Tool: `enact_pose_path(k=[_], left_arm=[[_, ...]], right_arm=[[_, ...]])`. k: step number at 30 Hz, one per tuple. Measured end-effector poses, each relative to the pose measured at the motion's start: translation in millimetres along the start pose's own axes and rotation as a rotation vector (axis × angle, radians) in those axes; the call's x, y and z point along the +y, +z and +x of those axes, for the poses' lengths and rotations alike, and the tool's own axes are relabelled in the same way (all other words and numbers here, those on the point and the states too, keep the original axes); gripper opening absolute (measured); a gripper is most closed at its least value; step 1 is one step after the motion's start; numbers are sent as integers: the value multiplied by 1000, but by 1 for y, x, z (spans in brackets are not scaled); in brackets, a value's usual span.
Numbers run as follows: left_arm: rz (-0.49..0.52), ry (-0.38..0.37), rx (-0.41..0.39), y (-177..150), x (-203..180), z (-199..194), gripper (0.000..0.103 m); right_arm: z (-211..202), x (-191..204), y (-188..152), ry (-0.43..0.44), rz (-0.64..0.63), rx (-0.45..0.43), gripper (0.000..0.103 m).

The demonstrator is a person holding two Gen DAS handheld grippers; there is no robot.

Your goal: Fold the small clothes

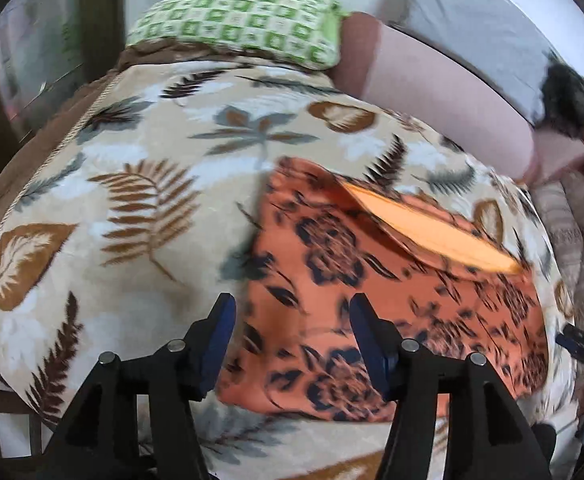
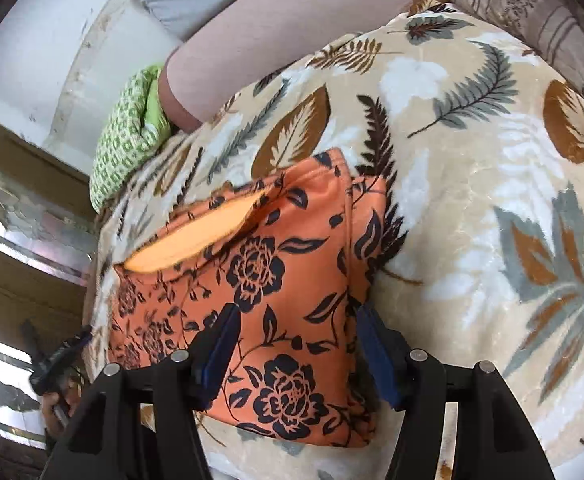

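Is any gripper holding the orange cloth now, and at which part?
Neither. Left gripper and right gripper are open above the orange black-flowered cloth, pads off it.

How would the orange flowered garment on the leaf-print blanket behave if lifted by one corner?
The orange flowered garment looks thin and floppy: one edge has flipped over, showing its plain underside. It would likely drape and unfold. It seems light, and the plush blanket probably keeps it from sliding.

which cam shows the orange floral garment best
Right wrist view: the orange floral garment is sharp and nearly whole, its black roses crisp. Left wrist view shows it motion-blurred, running off toward the right edge.
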State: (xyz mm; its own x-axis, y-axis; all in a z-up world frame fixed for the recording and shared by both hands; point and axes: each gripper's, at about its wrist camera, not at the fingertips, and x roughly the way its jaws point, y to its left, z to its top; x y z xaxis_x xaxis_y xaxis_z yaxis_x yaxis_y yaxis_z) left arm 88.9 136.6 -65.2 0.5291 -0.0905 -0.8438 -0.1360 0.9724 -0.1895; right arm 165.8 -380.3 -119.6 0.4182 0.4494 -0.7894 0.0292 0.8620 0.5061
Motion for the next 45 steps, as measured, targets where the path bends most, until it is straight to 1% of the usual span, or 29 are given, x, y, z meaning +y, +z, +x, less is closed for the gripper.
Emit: enact_pose_path(k=[3,5,7,8,9,10,13,15,17,19,23,24,25,26,27,29,31,32,33,34,35,36,37,38,40,42,43,44,45], left_arm=[[46,-31,29,-16,-14,5,60],[64,-45,68,-28,-20,10,60],[70,-54,81,-39,-25,10,60],[71,-57,83,-42,-26,9,60],[70,-61,84,-46,-27,10,60],[68,-63,90,-48,-28,9,60],[60,-67,105,-53,-28,8,60],[66,-66,107,-57,-27,5,60],[71,-68,103,-58,-27,0,60],[71,-71,90,-62,-24,-7,60],[56,-69,98,-64,-21,-10,60],[53,-68,99,-64,-21,-10,60],[49,-70,97,-64,-20,-12,60],[49,-68,92,-64,-20,-14,60],[51,-63,89,-64,-20,-15,60],[54,-54,88,-65,-19,-17,60],[55,-51,83,-65,-18,-19,60],[55,-51,80,-65,-18,-20,60],[57,-52,79,-65,-19,-20,60],[61,-53,82,-65,-21,-18,60],[71,-53,91,-64,-24,-15,60],[83,-52,100,-62,-27,-11,60],[91,-50,106,-61,-30,-8,60],[100,-49,108,-58,-33,-5,60],[112,-51,102,-54,-38,-1,60],[131,-54,106,-48,-43,8,60],[139,-51,106,-47,-45,12,60],[147,-40,108,-46,-46,19,60],[158,-18,127,-46,-47,29,61]], right_arm=[[8,3,-13,-58,-14,12,64],[5,-6,-22,-55,16,11,63],[3,-11,-27,-44,20,21,62],[1,-10,-30,-44,8,27,55],[2,-8,-32,-39,-7,38,41],[3,-7,-34,-32,-8,49,35],[13,-5,-36,-42,-12,80,33],[18,-5,-36,-23,13,94,34],[14,-12,-35,-18,58,78,35],[10,-15,-35,-10,74,58,35],[19,-15,-34,-5,62,77,35],[20,-14,-34,7,55,83,34],[20,-11,-34,11,48,85,31],[17,-9,-35,11,48,79,13],[11,-7,-36,28,56,69,8],[-7,-4,-37,64,78,49,7],[-19,-5,-41,93,105,49,7],[-22,-7,-48,87,111,59,7],[-19,-11,-54,81,120,75,7],[-9,-20,-62,59,136,111,7],[9,-32,-72,27,151,171,7],[19,-39,-78,12,160,202,7],[23,-47,-82,44,196,191,8],[18,-50,-83,77,234,156,9],[5,-44,-77,71,199,122,13],[-12,-32,-66,19,131,73,26],[-18,-27,-60,3,107,48,31],[-26,-22,-49,-4,84,10,47],[-29,-19,-42,-10,74,-14,71]])
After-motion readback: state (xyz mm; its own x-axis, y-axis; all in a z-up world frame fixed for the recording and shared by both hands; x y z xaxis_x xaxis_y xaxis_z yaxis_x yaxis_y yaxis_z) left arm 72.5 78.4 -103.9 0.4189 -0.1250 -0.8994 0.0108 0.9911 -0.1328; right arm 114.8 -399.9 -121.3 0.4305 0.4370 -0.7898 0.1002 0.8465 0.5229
